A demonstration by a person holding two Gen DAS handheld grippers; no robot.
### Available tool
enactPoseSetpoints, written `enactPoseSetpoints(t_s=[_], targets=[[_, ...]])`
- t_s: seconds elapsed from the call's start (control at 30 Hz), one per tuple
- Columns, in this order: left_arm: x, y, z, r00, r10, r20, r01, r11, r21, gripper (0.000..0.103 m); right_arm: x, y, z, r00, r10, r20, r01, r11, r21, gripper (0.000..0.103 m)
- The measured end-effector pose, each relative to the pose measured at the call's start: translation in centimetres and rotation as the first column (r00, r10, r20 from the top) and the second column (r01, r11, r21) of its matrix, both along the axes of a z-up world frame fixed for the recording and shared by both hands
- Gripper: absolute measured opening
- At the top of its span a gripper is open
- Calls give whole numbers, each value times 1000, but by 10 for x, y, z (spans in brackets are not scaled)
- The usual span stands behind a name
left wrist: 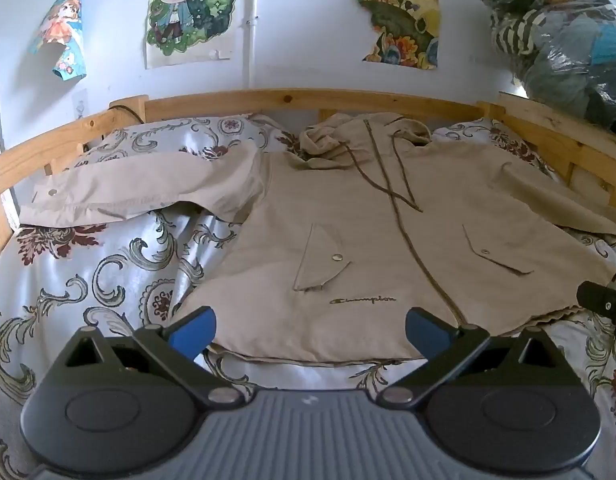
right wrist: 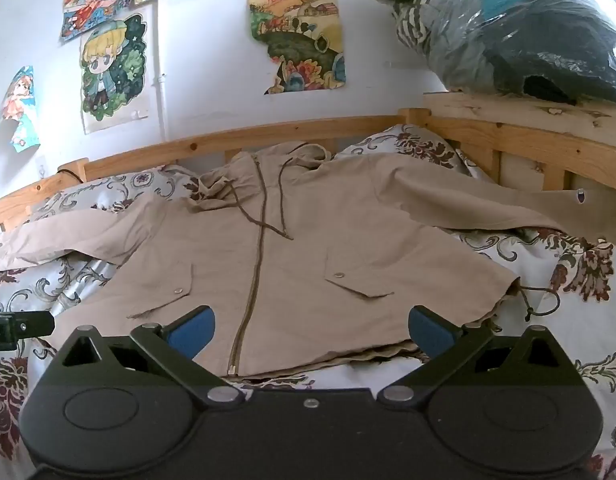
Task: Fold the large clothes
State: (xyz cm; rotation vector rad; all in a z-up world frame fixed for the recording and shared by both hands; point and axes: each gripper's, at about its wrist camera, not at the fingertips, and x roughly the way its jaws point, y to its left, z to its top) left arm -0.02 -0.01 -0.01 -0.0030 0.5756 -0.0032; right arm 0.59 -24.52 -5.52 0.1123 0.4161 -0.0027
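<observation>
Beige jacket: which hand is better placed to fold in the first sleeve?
Probably left. The left tongs hover open at the beige jacket hem, and the left-side sleeve lies spread flat; the right-side sleeve drapes toward the bed frame.

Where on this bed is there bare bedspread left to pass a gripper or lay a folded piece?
Bare bedspread lies below the left sleeve, beside the jacket; a strip runs along the hem; a patch sits beyond the hem's right corner. Crowded: middle and headboard end.
</observation>
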Motion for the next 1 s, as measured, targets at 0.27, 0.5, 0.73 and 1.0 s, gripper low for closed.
enactPoseSetpoints(t_s=[0.27,0.5,0.73,1.0], targets=[[1,1,0,1000,0,-6,0,1000,-6,102,1,0,-1,1000,-3,0,3,1000,1,102],[2,2,-1,1000,4,-12,-4,1000,-6,102,0,0,0,1000,1,-2,-1,1000,0,102],[3,-1,-1,1000,0,-13,0,1000,-5,102,0,0,-1,1000,1,-1,-1,1000,0,102],[3,0,0,1000,2,-13,-2,1000,-9,102,0,0,-1,1000,1,-1,-1,1000,0,102]])
